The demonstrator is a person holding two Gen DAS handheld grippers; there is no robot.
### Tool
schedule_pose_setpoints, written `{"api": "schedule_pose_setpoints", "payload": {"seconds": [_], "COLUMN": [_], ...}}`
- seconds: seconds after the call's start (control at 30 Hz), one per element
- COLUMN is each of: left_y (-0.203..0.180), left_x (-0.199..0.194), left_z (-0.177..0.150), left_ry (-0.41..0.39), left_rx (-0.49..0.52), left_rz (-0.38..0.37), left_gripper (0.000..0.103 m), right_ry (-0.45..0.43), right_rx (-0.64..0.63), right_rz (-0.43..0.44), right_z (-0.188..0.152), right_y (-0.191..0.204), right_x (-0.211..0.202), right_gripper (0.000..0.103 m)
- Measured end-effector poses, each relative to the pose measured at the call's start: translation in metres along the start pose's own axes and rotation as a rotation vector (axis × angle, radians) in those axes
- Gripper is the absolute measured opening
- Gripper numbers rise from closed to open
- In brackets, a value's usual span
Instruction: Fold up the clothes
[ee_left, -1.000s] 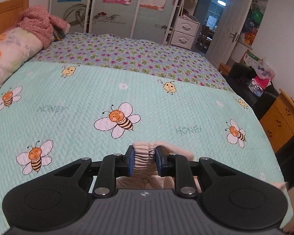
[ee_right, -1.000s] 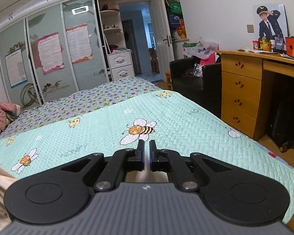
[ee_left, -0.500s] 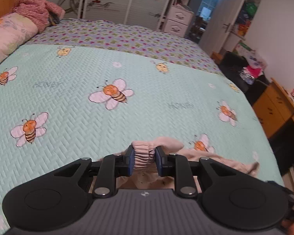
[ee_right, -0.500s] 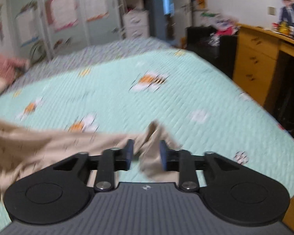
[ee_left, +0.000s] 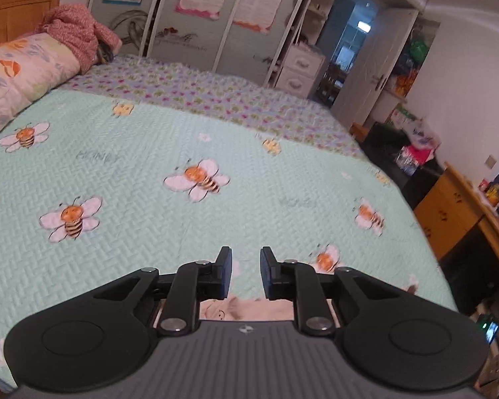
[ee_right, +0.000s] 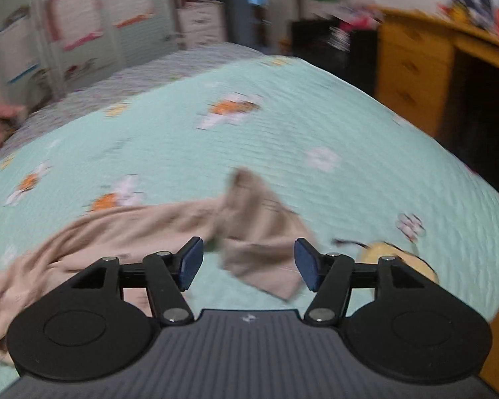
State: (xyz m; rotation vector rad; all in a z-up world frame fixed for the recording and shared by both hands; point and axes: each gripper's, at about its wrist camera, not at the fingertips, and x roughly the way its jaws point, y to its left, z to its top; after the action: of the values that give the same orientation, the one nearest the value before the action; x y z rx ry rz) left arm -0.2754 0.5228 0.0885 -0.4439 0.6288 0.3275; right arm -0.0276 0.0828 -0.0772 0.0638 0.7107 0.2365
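A beige garment lies loose on the mint bee-print bedspread, stretched in a long band. In the right wrist view its long axis runs from the lower left edge of the picture, where the cloth bunches, across to a rumpled end just ahead of the right gripper; that end points up and away toward the middle of the bed, with a flap folded back on itself. The right gripper is spread wide, its blue pads well apart on either side of the rumpled end and pinching nothing; whether they touch the cloth cannot be told through the blur. In the left wrist view the left gripper is also parted, a clear gap between its fingers, and nothing sits between them. A strip of the same beige cloth shows just beneath it, at the near edge of the bed. A pink bundle rests on a floral pillow by the wooden headboard, well apart from the garment. A yellow-wood desk stands beside the bed.
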Motion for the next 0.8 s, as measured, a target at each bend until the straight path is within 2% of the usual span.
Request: {"api": "schedule_pose_setpoints", "payload": {"seconds": [0.13,0.27,0.4,0.53,0.6,0.63,0.67,0.7,0.73,0.77,0.8], "left_y": [-0.007,-0.022,-0.025,-0.011,-0.004,-0.001,0.001,0.0,-0.001,0.0,0.001], "left_x": [0.026,0.054,0.069,0.084,0.091,0.095,0.099,0.102,0.107,0.112,0.118], "left_z": [-0.027,-0.061,-0.102,-0.134,-0.143,-0.146,-0.148,-0.151,-0.153,-0.154,-0.155], "left_ry": [0.092,0.184,0.252,0.295,0.32,0.325,0.328,0.327,0.324,0.323,0.33], "left_rx": [0.065,0.164,0.276,0.3,0.27,0.256,0.247,0.244,0.24,0.231,0.218], "left_rz": [0.042,0.101,0.171,0.232,0.199,0.179,0.167,0.159,0.155,0.161,0.169], "left_gripper": [0.02,0.022,0.039,0.043,0.043,0.043,0.043,0.043,0.043,0.043,0.043], "right_ry": [-0.006,-0.012,-0.019,0.005,0.015,0.019,0.019,0.017,0.016,0.008,-0.001], "right_rx": [-0.018,-0.036,-0.052,-0.052,-0.045,-0.041,-0.031,-0.021,-0.01,-0.002,0.004], "right_rz": [-0.012,-0.024,-0.03,-0.031,-0.046,-0.054,-0.052,-0.048,-0.044,-0.044,-0.045], "right_z": [0.001,0.002,0.004,0.01,0.008,0.008,0.007,0.006,0.005,0.004,0.004], "right_y": [0.002,0.005,0.009,0.016,0.015,0.014,0.012,0.01,0.008,0.005,0.003], "right_x": [0.013,0.027,0.042,0.069,0.077,0.081,0.083,0.083,0.083,0.081,0.078], "right_gripper": [0.063,0.07,0.072,0.072,0.071,0.068,0.053,0.043,0.025,0.017,0.015]}}
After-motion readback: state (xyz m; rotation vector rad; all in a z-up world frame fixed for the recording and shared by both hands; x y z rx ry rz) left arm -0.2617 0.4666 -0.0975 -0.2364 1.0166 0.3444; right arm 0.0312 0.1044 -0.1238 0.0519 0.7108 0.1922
